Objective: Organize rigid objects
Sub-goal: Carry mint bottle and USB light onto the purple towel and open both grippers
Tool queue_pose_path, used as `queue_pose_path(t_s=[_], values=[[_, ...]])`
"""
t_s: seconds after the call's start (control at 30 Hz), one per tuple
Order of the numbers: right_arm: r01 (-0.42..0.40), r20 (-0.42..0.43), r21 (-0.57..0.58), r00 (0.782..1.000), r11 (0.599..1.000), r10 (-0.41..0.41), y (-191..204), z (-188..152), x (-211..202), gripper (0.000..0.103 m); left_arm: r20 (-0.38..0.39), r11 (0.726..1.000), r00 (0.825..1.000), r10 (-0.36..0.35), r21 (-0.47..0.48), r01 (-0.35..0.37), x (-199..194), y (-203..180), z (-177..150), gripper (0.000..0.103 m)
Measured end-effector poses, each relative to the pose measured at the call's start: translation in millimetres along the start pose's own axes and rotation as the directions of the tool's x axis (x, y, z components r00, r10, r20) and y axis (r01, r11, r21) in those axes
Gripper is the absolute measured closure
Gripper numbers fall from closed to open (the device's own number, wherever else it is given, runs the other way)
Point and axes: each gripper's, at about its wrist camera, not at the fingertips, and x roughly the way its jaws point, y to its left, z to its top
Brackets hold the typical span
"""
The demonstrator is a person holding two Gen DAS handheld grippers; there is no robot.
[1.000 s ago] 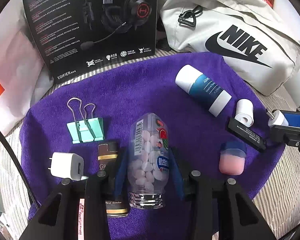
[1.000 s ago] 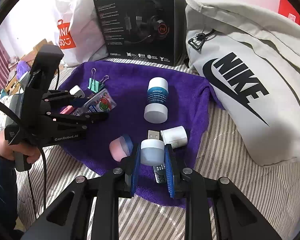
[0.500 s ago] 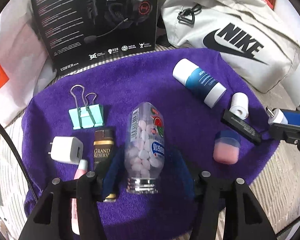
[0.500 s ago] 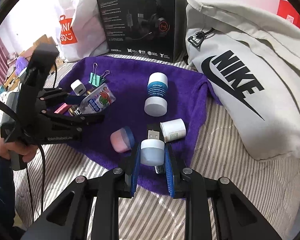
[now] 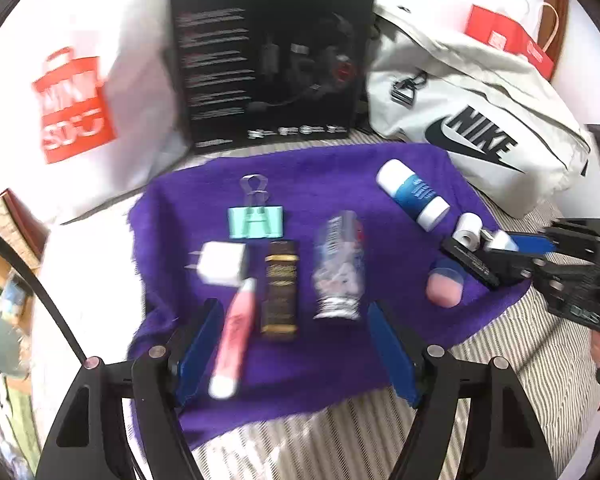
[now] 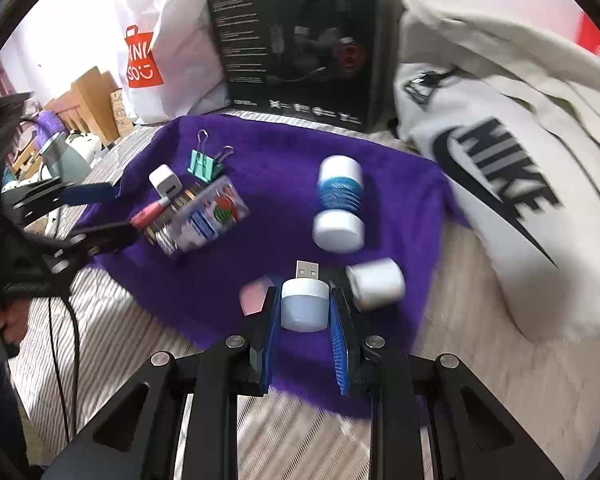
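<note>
left claw point(image 5: 292, 344) spread wide, holding nothing; right claw point(image 6: 305, 312) clamped, a hand point(image 6: 4, 320) gripping the left handle

The off-white bag point(image 5: 480, 120) carries "NIKE" in bold black capitals above a black swoosh, readable in both views point(image 6: 500, 168). The white plastic shopping bag point(image 6: 160, 40) bears an orange-red panel with white letters, "INI" over "SO" and a smiley; from the left wrist view point(image 5: 74, 104) the same panel is blurred to little more than "SO". The black headset box point(image 6: 296, 40) shows "G2" in red at its top left corner; its columns of small print are too blurred to read.
</note>
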Motion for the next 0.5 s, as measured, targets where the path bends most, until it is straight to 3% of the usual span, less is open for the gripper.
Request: queue_pose_path(t_s=[0.27, 0.5], values=[[-0.034, -0.046, -0.019, 0.998, 0.999, 0.033, 24, 30, 45, 0.079, 0.004, 0.999, 1.000, 0.030, -0.038, -0.030, -17, 22, -19, 0.027], [0.016, -0.090, -0.043, 0.996, 0.999, -0.020, 37, 35, 72, 0.079, 0.012, 0.999, 1.000, 0.024, -0.049, -0.024, -27, 28, -26, 0.027]])
